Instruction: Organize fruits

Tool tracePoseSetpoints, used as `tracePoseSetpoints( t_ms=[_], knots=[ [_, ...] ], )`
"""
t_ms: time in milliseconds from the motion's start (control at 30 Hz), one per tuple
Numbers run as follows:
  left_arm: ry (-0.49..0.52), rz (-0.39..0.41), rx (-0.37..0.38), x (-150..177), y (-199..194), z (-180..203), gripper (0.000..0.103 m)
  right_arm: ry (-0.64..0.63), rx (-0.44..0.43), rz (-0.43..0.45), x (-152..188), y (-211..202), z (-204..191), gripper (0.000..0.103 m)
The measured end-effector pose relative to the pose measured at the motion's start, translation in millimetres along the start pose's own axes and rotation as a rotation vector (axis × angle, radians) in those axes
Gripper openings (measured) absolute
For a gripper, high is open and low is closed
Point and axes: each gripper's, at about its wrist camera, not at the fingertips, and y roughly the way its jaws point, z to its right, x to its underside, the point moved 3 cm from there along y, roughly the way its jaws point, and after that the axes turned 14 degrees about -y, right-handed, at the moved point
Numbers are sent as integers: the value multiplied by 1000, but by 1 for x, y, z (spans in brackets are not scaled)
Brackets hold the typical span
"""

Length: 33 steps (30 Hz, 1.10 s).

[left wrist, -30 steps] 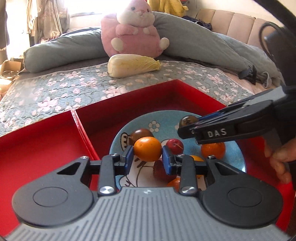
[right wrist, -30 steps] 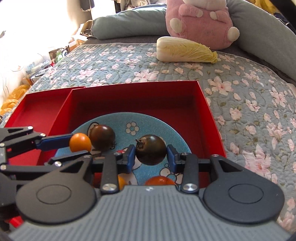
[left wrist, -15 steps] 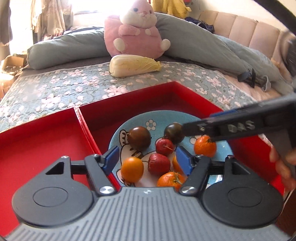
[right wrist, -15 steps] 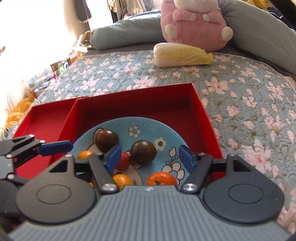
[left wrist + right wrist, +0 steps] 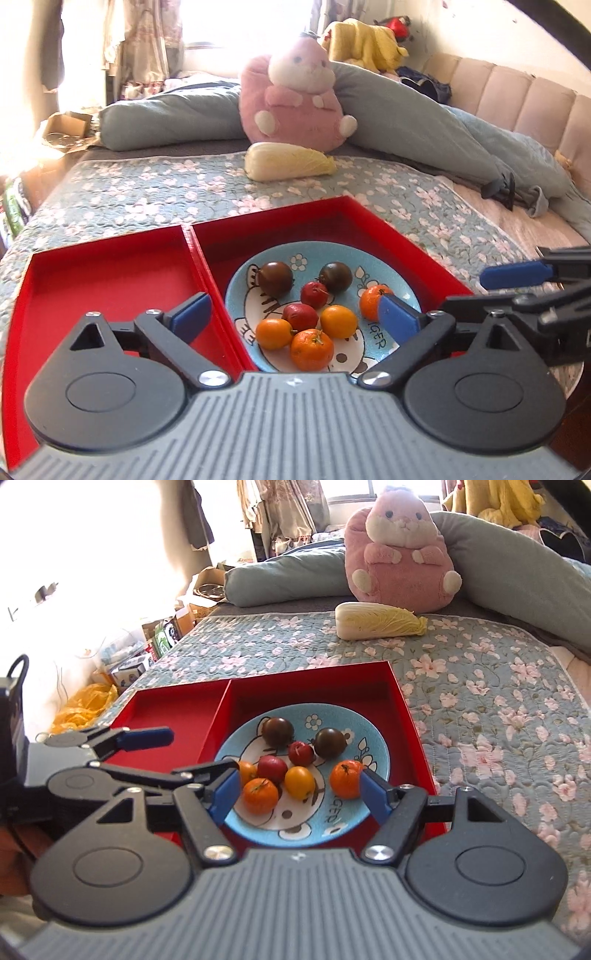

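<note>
A blue cartoon plate (image 5: 402, 291) (image 5: 373, 746) sits in the right compartment of a red tray (image 5: 110, 273) (image 5: 170, 705). On it lie two dark tomatoes (image 5: 275, 278) (image 5: 330, 742), two small red fruits (image 5: 314, 294) (image 5: 272, 768) and several orange fruits (image 5: 312, 349) (image 5: 260, 795). My left gripper (image 5: 293, 319) is open and empty, raised above the plate's near side. My right gripper (image 5: 299, 794) is open and empty, also raised over the plate's near side. Each gripper shows at the edge of the other's view.
The tray lies on a floral quilt (image 5: 147, 195) on a bed. A napa cabbage (image 5: 288, 167) (image 5: 380, 620) and a pink plush (image 5: 295, 103) (image 5: 400, 550) lie beyond it, with grey pillows behind. The tray's left compartment holds nothing. Boxes and clutter stand past the bed's left edge (image 5: 147, 650).
The left gripper let go of an orange fruit and the right let go of a dark tomato, both onto the plate. Both grippers opened wide and drew back and up.
</note>
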Motion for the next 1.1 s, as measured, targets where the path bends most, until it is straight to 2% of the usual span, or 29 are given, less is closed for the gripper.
tracePoseSetpoints(
  t_ms=[100, 200, 600, 833, 1100],
  knots=[
    [0, 15, -67, 4, -14, 2, 100, -29, -8, -9, 5, -12, -9, 73],
    [-6, -20, -124, 12, -21, 4, 100, -69, -22, -24, 11, -24, -20, 73],
    [-97, -24, -129, 25, -48, 6, 100, -117, -60, -114, 44, -49, -41, 73],
    [-70, -18, -159, 25, -47, 11, 100, -117, -70, -129, 48, -49, -44, 73],
    [-42, -25, -159, 27, -41, 16, 101, -105, -87, -147, 55, -39, -45, 73]
  ],
)
